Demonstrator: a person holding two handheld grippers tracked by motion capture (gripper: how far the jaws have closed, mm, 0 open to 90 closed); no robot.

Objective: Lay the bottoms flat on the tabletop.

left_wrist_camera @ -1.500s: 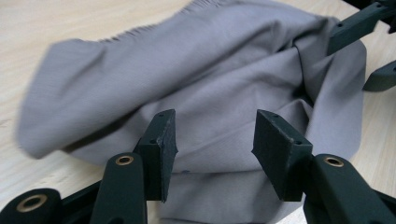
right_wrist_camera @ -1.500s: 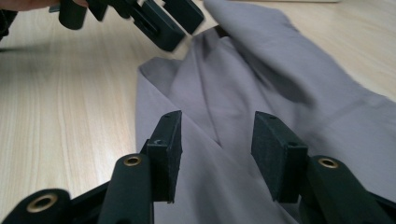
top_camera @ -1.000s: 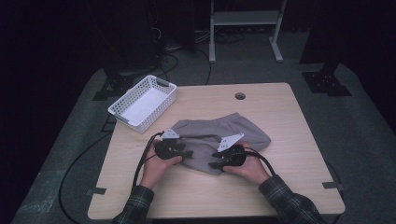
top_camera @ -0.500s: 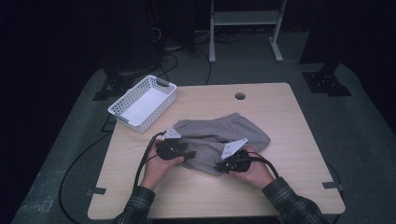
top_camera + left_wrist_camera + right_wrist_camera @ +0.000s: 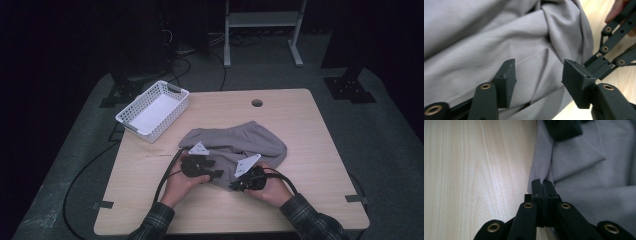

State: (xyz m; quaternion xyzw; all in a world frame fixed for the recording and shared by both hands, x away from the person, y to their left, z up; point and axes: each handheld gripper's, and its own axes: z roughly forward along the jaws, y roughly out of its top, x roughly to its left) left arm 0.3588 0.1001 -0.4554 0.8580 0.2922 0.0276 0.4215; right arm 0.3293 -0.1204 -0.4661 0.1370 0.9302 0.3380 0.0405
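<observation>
- Grey shorts [image 5: 235,145] lie mid-table, long axis 9-to-3 o'clock.
- R gripper [image 5: 543,185] has just closed, pinching near hem.
- L gripper [image 5: 537,75] jaws spread over cloth, gripping nothing; hem at its 3 o'clock, beside R.

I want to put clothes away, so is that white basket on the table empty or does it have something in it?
Empty: the high view shows the white basket with its bare bottom and nothing inside.
</observation>
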